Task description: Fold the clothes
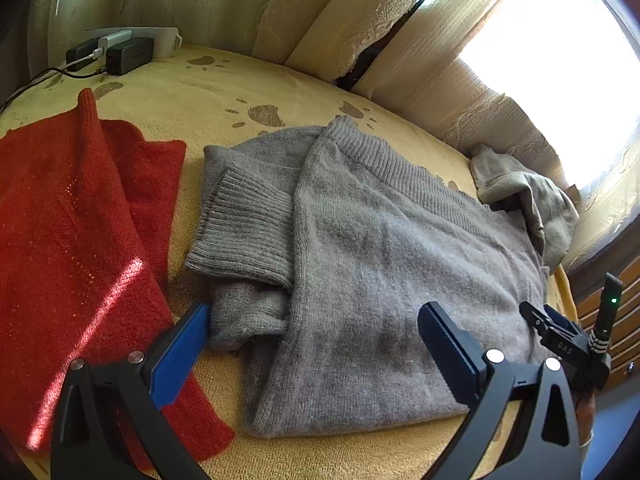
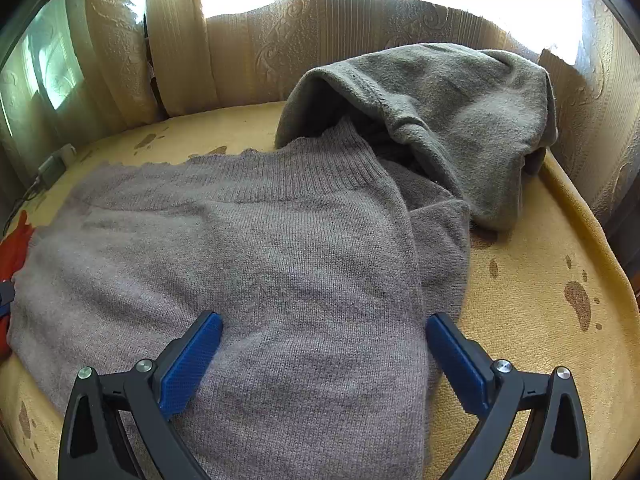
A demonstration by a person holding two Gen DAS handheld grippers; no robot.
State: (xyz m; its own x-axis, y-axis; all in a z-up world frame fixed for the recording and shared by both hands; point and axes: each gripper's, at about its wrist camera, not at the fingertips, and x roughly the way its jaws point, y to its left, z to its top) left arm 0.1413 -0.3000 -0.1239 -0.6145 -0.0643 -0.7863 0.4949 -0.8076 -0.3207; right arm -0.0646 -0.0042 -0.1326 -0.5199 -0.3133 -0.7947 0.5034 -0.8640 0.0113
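Though flat on bed, grey sweater (image 2: 248, 264) btwn 2 spread fingers (image 2: 192, 360).

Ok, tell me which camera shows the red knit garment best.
The left wrist view. The red knit garment fills its left side, lying flat on the yellow cover beside the grey sweater. In the right wrist view only a red sliver shows at the left edge, past the grey sweater.

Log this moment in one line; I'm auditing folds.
left gripper: open, empty | right gripper: open, empty | grey sweater: partly folded on yellow blanket | red garment: beside
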